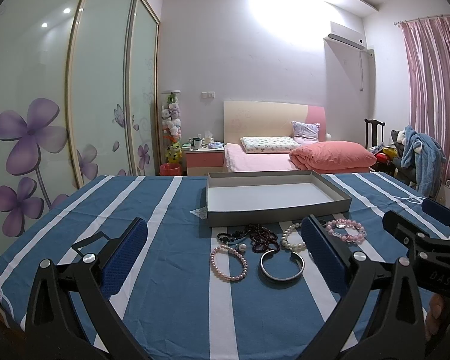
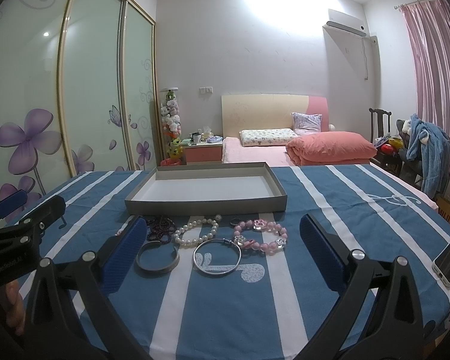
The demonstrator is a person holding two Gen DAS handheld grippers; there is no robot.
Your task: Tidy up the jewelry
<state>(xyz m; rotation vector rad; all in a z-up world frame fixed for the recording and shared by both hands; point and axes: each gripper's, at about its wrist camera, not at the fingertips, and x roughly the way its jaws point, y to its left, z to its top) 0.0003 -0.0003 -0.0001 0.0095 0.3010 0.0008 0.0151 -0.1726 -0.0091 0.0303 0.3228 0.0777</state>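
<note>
1. I am reading the letters "DAS" on the black body of the right gripper [image 1: 435, 219], which is showing at the right edge of my left wrist view; whatever follows those letters is running out of sight.
2. I am making out small pale lettering on the black body of the left gripper [image 2: 33, 207], at the left edge of my right wrist view; it is looking like "Genrobotics" or similar, but it is too blurred for me to be sure.
3. I am finding no other readable text, number or label anywhere else.
</note>
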